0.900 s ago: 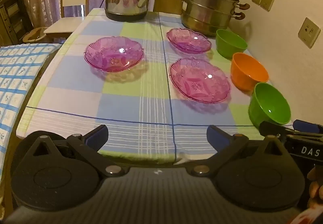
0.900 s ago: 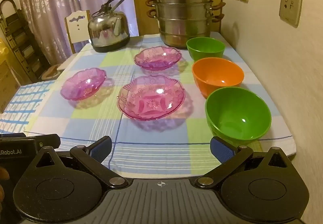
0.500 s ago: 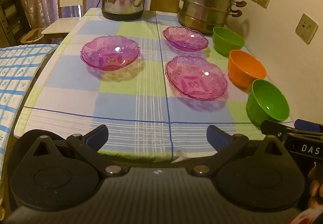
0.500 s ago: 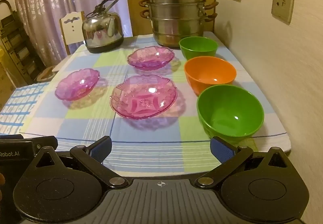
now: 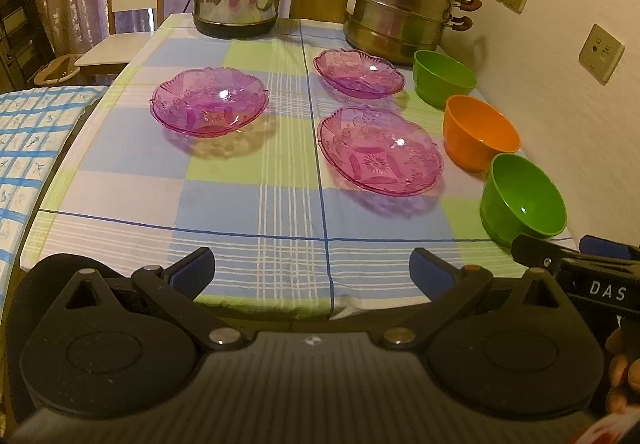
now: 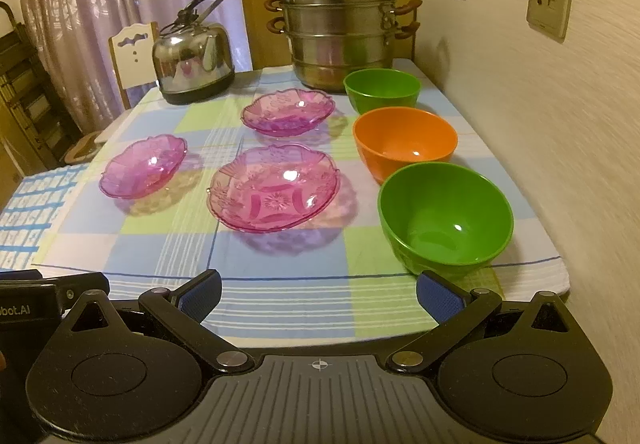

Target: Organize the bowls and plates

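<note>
Three pink glass plates lie apart on the checked tablecloth: one at left (image 5: 209, 106) (image 6: 143, 166), one near the middle (image 5: 380, 150) (image 6: 274, 187), one farther back (image 5: 358, 72) (image 6: 288, 111). Along the right wall stand a near green bowl (image 5: 523, 200) (image 6: 446, 216), an orange bowl (image 5: 481, 132) (image 6: 405, 142) and a far green bowl (image 5: 444, 78) (image 6: 382, 89). My left gripper (image 5: 312, 272) is open and empty over the table's front edge. My right gripper (image 6: 318, 294) is open and empty, just in front of the near green bowl.
A steel kettle (image 5: 238, 0) and a stacked steamer pot (image 5: 400, 8) stand at the table's back. A white chair (image 5: 128, 4) is at the far left. A wall (image 6: 560, 124) runs close along the right. A blue-checked cloth (image 5: 28, 148) lies to the left.
Both grippers have drawn back and risen slightly; the dishes look a little farther away. No dish has moved. Both stay open.
</note>
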Demonstrator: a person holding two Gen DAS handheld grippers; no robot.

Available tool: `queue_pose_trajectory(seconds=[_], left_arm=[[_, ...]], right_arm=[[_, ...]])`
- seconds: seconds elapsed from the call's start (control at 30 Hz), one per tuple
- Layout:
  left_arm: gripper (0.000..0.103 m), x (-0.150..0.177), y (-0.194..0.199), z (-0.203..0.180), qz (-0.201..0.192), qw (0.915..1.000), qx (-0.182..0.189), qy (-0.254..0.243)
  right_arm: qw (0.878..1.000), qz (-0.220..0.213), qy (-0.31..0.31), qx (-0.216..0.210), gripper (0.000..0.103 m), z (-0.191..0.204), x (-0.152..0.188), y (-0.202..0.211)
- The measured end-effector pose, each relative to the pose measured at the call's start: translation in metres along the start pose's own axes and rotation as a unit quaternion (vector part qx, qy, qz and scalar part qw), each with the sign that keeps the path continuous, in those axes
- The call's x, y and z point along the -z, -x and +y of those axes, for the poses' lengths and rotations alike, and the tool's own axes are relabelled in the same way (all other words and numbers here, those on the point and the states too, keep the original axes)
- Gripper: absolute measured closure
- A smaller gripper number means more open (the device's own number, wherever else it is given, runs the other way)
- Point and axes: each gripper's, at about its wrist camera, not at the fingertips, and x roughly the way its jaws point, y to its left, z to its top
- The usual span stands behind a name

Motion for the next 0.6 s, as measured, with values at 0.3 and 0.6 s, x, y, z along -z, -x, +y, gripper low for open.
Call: queue_pose_trajectory(seconds=[0.3, 0.6], left_arm=[[0.000, -0.0009, 0.0001, -0.0019, 0.000, 1.0000, 0.000, -0.001], [0.000, -0.0025, 0.0018, -0.0050, 0.000, 1.0000, 0.005, -0.004]], right_arm=[[1.000, 0.000, 0.000, 0.001, 0.000, -0.0028, -0.0007, 0.0000], [1.000, 0.000, 0.000, 0.002, 0.000, -0.0030, -0.0001, -0.0003]])
